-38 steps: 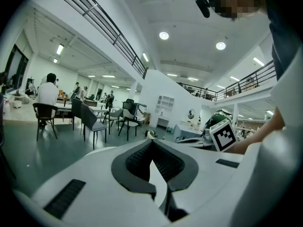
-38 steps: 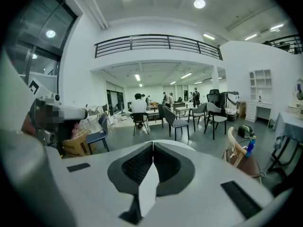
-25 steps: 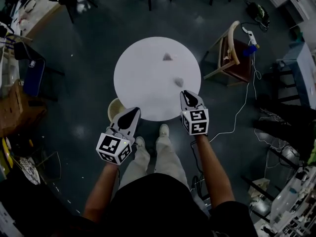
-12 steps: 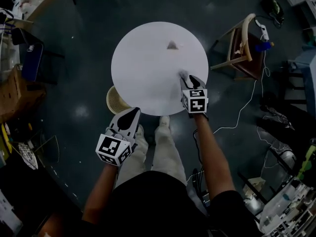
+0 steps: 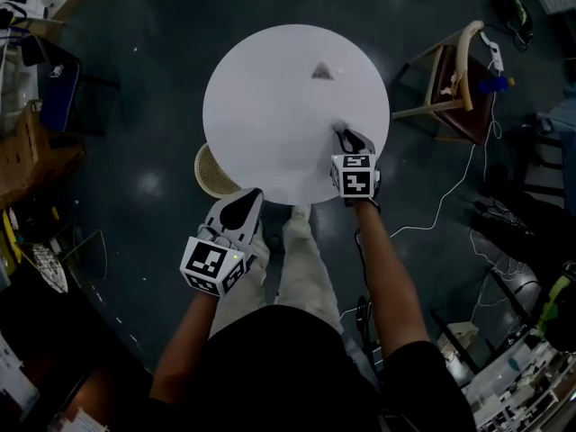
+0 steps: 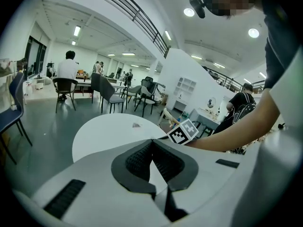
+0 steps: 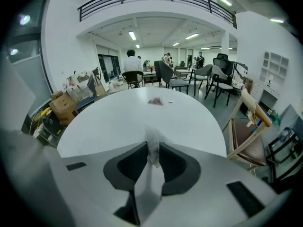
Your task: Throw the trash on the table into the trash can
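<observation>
A round white table [image 5: 261, 106] carries two bits of trash. A small brownish scrap [image 5: 322, 71] lies at its far side, also seen as a scrap [image 7: 155, 101] in the right gripper view. Near the right edge, a crumpled white paper [image 7: 152, 148] stands between the pads of my right gripper [image 5: 345, 136]; the jaws have just been closing and both pads now touch it. My left gripper [image 5: 243, 202] hangs shut and empty below the table's near edge, close to a round wicker trash can [image 5: 209, 171] on the floor.
A wooden chair [image 5: 454, 79] stands right of the table, with a white cable [image 5: 441, 201] trailing over the dark floor. Cardboard boxes [image 5: 22, 160] and clutter sit at the left. The person's legs are just below the table's near edge.
My right gripper has gone forward over the table's edge and down onto the near crumpled paper. My left gripper has sunk a little beside the trash can.
</observation>
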Action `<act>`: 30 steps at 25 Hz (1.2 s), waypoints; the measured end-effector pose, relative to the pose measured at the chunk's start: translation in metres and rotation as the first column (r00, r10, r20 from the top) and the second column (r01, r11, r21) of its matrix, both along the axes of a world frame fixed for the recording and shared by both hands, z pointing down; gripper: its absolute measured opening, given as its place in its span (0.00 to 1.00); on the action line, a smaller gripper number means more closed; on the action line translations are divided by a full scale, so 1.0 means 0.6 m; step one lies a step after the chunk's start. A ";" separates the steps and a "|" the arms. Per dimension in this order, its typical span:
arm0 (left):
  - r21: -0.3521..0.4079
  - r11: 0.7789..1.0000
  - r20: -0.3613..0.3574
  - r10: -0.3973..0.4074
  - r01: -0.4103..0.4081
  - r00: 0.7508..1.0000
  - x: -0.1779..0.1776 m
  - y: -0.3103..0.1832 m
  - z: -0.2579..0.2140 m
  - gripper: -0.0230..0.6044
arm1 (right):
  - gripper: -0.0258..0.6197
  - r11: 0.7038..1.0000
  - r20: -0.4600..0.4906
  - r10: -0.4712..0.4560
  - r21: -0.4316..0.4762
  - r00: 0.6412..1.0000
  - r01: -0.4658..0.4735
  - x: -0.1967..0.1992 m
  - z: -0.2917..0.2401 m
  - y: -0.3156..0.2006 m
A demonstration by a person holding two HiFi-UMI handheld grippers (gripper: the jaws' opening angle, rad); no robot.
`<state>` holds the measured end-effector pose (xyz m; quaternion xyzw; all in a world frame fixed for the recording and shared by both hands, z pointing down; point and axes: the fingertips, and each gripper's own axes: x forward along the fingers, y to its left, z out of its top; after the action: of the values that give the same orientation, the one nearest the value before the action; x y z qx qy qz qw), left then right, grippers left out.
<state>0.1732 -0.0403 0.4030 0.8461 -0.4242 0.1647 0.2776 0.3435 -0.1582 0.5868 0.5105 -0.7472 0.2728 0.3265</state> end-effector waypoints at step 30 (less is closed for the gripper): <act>0.039 0.996 0.033 -0.087 0.086 0.996 -0.090 0.091 0.002 0.06 | 0.12 0.994 0.049 -0.087 0.068 0.995 0.084 -0.117 -0.076 0.091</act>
<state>0.1190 0.0142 0.4042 0.8289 -0.4682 0.1593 0.2613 0.2731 -0.1036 0.5411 0.4812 -0.7852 0.2469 0.3016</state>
